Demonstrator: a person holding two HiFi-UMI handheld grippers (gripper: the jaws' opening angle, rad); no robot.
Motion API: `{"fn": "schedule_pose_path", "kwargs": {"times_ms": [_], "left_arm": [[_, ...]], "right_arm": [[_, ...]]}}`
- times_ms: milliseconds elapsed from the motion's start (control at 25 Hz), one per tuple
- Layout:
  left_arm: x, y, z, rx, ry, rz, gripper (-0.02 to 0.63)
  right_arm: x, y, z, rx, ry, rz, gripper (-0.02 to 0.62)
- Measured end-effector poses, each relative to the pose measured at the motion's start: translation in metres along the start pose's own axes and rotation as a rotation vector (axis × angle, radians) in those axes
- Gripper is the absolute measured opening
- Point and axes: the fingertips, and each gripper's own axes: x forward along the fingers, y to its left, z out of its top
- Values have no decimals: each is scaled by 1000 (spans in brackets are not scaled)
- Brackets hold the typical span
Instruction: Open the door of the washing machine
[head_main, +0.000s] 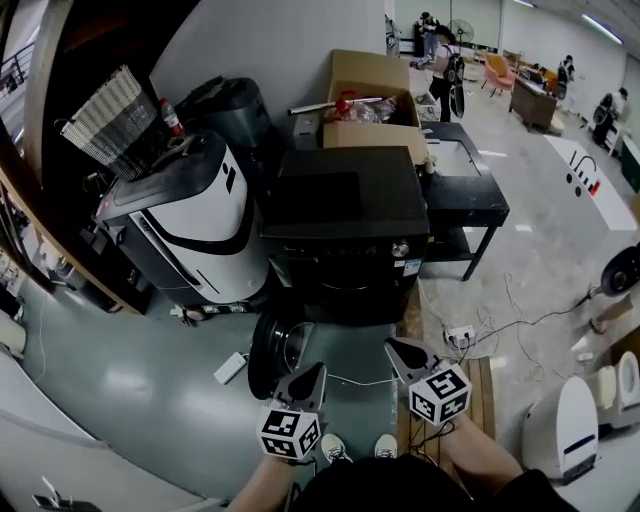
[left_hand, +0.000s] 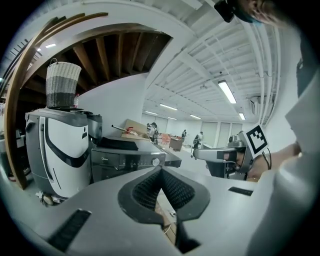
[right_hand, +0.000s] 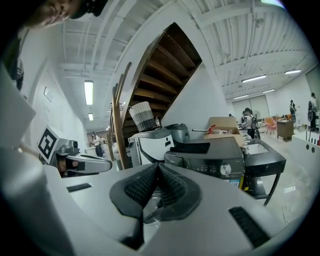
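A black front-loading washing machine (head_main: 345, 235) stands in the middle of the head view, its knob facing me. Its round glass door (head_main: 272, 352) hangs swung out to the left, low over the floor. My left gripper (head_main: 318, 368) is shut and empty, just right of that door. Further right, my right gripper (head_main: 392, 343) is also shut and empty, short of the machine's front. In the left gripper view the closed jaws (left_hand: 160, 170) point at the machine (left_hand: 125, 160). The right gripper view has its closed jaws (right_hand: 158, 166) before the machine (right_hand: 210, 160), with the door mostly hidden behind them.
A white and black appliance (head_main: 190, 225) with a woven basket (head_main: 110, 122) above it stands left of the machine. A cardboard box (head_main: 372, 100) sits behind, and a black side table (head_main: 465, 190) to the right. A power strip (head_main: 460, 335) and cables lie on the floor. People stand far back.
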Motion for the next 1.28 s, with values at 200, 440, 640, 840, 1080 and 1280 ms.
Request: {"fn": "schedule_pose_path", "kwargs": {"times_ms": [200,440,640,840,1080,1280], "left_arm": [[-1,-24,-12,-13,-2,9,18],[-4,-33,-24,-42,1,36,18],[-11,-35,-22,-42,-7,61,18],[-19,-31,-18,-54,-19,82,18],[-23,-29,-17,-59,-25,87,18],[-25,-29,-16,-60,-27,89,18]], "right_arm": [[-17,1,-16,-2,21,28,17],[-27,4,-27,-10,44,55,17],[-30,10,-27,-8,46,76,17],[-28,17,-22,-17,36,93,17],[-27,22,-20,-23,34,98,17],[-28,23,-20,-21,34,94,17]]}}
